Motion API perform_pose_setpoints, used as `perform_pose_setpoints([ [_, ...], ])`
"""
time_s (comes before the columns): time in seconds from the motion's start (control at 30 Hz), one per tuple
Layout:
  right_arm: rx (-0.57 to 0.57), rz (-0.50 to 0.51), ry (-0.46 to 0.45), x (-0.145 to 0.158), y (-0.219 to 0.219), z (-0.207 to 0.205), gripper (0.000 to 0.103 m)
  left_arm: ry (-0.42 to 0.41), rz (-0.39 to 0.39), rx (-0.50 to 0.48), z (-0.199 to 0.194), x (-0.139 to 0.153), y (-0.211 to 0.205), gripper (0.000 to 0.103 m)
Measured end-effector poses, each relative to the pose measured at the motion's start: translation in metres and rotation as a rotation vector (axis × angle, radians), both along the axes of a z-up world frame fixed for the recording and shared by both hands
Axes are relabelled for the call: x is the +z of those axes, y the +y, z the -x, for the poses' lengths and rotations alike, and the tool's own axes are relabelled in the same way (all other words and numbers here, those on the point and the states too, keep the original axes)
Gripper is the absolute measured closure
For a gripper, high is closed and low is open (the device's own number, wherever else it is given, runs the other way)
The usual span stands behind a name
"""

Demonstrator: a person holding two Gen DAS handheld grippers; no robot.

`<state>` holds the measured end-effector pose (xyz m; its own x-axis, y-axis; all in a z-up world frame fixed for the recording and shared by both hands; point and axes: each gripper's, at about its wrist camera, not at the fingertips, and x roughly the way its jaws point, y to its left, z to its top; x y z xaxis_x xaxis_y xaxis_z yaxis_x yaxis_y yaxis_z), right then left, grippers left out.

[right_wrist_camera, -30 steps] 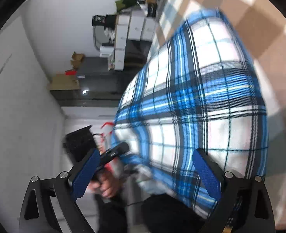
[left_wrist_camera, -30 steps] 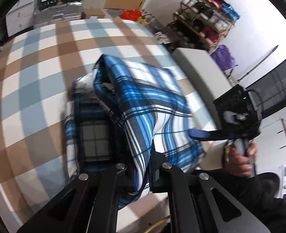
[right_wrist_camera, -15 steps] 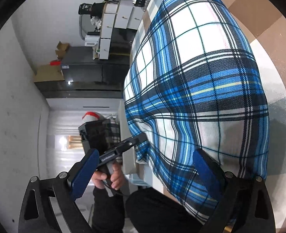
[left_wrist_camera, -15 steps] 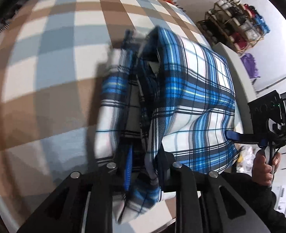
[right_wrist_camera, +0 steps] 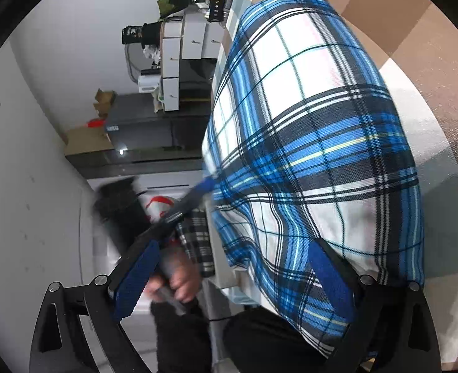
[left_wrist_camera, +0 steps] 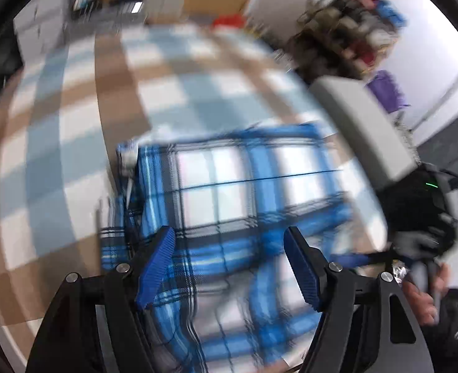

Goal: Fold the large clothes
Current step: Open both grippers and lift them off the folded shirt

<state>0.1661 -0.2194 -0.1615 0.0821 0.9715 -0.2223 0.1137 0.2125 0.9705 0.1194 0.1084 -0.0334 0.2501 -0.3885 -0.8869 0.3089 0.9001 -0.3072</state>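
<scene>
You have one garment to deal with, a blue, white and black plaid shirt (left_wrist_camera: 229, 205), and it lies folded into a rough rectangle on the checked cloth (left_wrist_camera: 73, 118) of brown, pale blue and white squares that covers the surface; in the right wrist view the same plaid shirt (right_wrist_camera: 316, 143) fills the middle of the frame, bulging up from the brown and white squares.

You hold two grippers, one in each hand. Your left gripper (left_wrist_camera: 229, 264) has its two blue ribbed pads (left_wrist_camera: 157, 264) spread wide apart; nothing is pinched between them, and they hover over the near edge of the shirt, though that view is blurred and you cannot tell whether the tips touch the fabric. Your right gripper (right_wrist_camera: 232, 276) is also spread wide, with nothing between its pads; its right-side pad (right_wrist_camera: 331, 276) sits against the near hem of the shirt, and the other pad hangs off the shirt, over the floor side. In the left wrist view the right gripper (left_wrist_camera: 353, 259) reaches in at the shirt's right edge.

One shelf rack (left_wrist_camera: 353, 31) of blurred items stands by the far wall.
</scene>
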Motion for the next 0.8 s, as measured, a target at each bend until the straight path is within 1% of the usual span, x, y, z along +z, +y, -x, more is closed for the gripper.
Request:
perform_pose_setpoints([
  [0.07,0.0,-0.007,0.011,-0.002,0.0,-0.001,0.005,0.041,0.023,0.051,-0.008,-0.024,0.012,0.035],
  [0.1,0.002,-0.007,0.013,-0.002,-0.001,-0.001,0.005,0.048,0.043,0.059,-0.009,-0.029,0.012,0.036],
  [0.13,0.007,-0.005,0.014,-0.003,-0.001,-0.002,0.005,0.025,0.064,0.063,-0.008,-0.03,0.016,0.035],
  [0.2,0.019,0.005,0.009,-0.002,0.0,-0.002,0.005,0.005,0.086,0.036,-0.004,-0.027,0.024,0.035],
  [0.23,0.029,0.008,0.004,0.0,0.001,-0.002,0.005,0.002,0.093,0.046,0.001,-0.024,0.031,0.035],
  [0.27,0.04,0.012,-0.008,0.002,0.001,-0.002,0.005,0.013,0.086,0.079,0.007,-0.018,0.037,0.035],
  [0.3,0.046,0.014,-0.019,0.007,0.004,-0.003,0.003,0.024,0.09,0.108,0.014,-0.012,0.042,0.035],
  [0.33,0.046,0.009,-0.037,0.013,0.004,-0.003,0.004,0.023,0.119,0.117,0.02,-0.009,0.045,0.035],
  [0.37,0.038,-0.002,-0.061,0.02,0.003,-0.004,0.004,0.005,0.164,0.115,0.034,0.001,0.048,0.035],
  [0.4,0.027,-0.02,-0.085,0.027,0.002,-0.004,0.004,-0.026,0.187,0.105,0.05,0.01,0.049,0.035],
  [0.47,-0.002,-0.067,-0.138,0.047,0.002,-0.007,0.003,-0.067,0.203,0.077,0.075,0.015,0.049,0.035],
  [0.5,-0.009,-0.09,-0.156,0.055,0.003,-0.01,0.003,-0.07,0.22,0.07,0.087,0.013,0.05,0.035],
  [0.53,-0.019,-0.106,-0.168,0.063,0.007,-0.014,0.002,-0.056,0.222,0.057,0.093,0.008,0.048,0.035],
  [0.57,-0.023,-0.103,-0.177,0.071,0.013,-0.021,0.0,-0.035,0.21,0.043,0.1,-0.001,0.046,0.035],
  [0.6,-0.017,-0.079,-0.189,0.077,0.02,-0.027,0.0,-0.029,0.177,0.042,0.106,-0.009,0.045,0.035],
  [0.63,-0.008,-0.022,-0.202,0.082,0.029,-0.036,0.0,-0.025,0.133,0.04,0.108,-0.016,0.044,0.035],
  [0.67,-0.001,0.065,-0.199,0.085,0.04,-0.048,0.0,-0.016,0.105,0.042,0.105,-0.021,0.046,0.035],
  [0.7,0.009,0.116,-0.186,0.085,0.048,-0.056,0.0,-0.004,0.101,0.042,0.105,-0.027,0.049,0.035],
  [0.73,0.027,0.171,-0.166,0.081,0.061,-0.066,0.0,-0.009,0.104,0.033,0.106,-0.029,0.053,0.035],
  [0.77,0.049,0.251,-0.135,0.075,0.073,-0.078,0.0,-0.026,0.104,0.021,0.107,-0.027,0.054,0.035],
  [0.8,0.061,0.313,-0.116,0.068,0.08,-0.085,0.0,-0.034,0.101,0.014,0.107,-0.029,0.049,0.035],
])
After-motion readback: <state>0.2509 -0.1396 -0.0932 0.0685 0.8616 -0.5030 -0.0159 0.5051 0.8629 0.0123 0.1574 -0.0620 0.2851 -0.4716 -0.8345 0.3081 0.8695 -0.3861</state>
